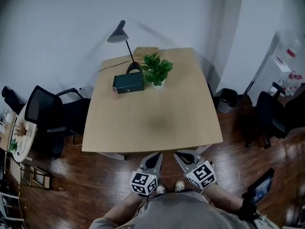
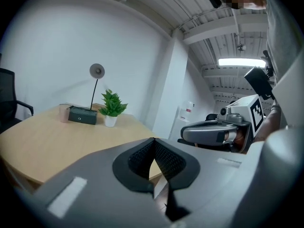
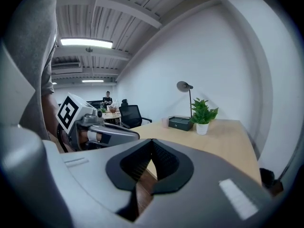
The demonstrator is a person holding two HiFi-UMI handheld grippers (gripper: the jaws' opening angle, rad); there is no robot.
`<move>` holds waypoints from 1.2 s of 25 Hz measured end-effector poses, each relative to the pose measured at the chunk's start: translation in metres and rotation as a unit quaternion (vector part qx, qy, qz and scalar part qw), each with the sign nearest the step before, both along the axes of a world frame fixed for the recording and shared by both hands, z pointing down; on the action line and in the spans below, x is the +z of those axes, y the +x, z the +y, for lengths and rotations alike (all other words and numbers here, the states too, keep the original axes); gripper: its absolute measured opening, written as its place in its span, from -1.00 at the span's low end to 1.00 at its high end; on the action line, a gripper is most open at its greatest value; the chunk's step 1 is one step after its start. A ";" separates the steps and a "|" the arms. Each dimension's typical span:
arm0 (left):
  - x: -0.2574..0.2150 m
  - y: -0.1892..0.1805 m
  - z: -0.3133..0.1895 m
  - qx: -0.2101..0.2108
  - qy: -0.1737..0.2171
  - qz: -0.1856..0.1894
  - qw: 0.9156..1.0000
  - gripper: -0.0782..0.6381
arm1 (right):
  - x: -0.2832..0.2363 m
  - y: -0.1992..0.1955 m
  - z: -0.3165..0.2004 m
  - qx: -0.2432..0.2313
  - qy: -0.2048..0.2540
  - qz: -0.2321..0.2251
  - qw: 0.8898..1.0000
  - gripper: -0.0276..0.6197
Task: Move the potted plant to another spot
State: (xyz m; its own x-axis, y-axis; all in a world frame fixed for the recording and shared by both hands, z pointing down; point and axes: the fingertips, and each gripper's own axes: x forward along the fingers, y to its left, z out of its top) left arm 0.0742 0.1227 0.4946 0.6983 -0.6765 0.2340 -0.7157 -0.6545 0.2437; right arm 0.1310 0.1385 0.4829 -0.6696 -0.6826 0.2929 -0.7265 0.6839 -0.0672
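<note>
Left gripper (image 1: 157, 156) closed on nothing, right gripper (image 1: 179, 155) likewise, both near table (image 1: 157, 123) edge, potted plant (image 1: 156, 70) well apart

text: none readable | numbers: none readable | signs: black-and-white square markers (image 1: 143, 182) on left gripper (image 1: 155, 156); same on right gripper (image 1: 181, 155)

Ceiling strip light (image 3: 86, 42) glares overhead; fisheye edges darken and warp

surface: light wood table (image 1: 157, 123) | 12 o'clock, far end: potted plant (image 1: 156, 70), white pot | plant's 9 o'clock, just beside: dark green box (image 1: 128, 83) | behind box, 11 o'clock: desk lamp (image 1: 125, 42) | box's left end: small pink cup (image 1: 115, 93)
</note>
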 end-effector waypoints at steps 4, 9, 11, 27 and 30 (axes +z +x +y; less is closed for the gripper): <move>-0.006 0.004 0.010 0.017 0.009 0.005 1.000 -0.77 | -0.005 -0.003 0.008 0.006 0.001 -0.006 1.000 -0.90; -0.006 -0.008 0.020 0.023 0.002 0.003 1.000 -0.77 | -0.002 -0.017 0.016 0.000 -0.011 -0.008 1.000 -0.90; -0.006 -0.011 0.023 0.028 0.000 0.000 1.000 -0.77 | -0.002 -0.021 0.018 -0.002 -0.011 -0.006 1.000 -0.90; -0.003 -0.010 0.018 0.046 -0.005 0.002 0.999 -0.77 | 0.000 -0.024 0.012 0.003 -0.013 0.004 1.000 -0.90; -0.003 -0.008 0.009 0.045 0.000 0.004 0.999 -0.77 | -0.001 -0.022 0.002 0.004 -0.008 0.005 1.000 -0.90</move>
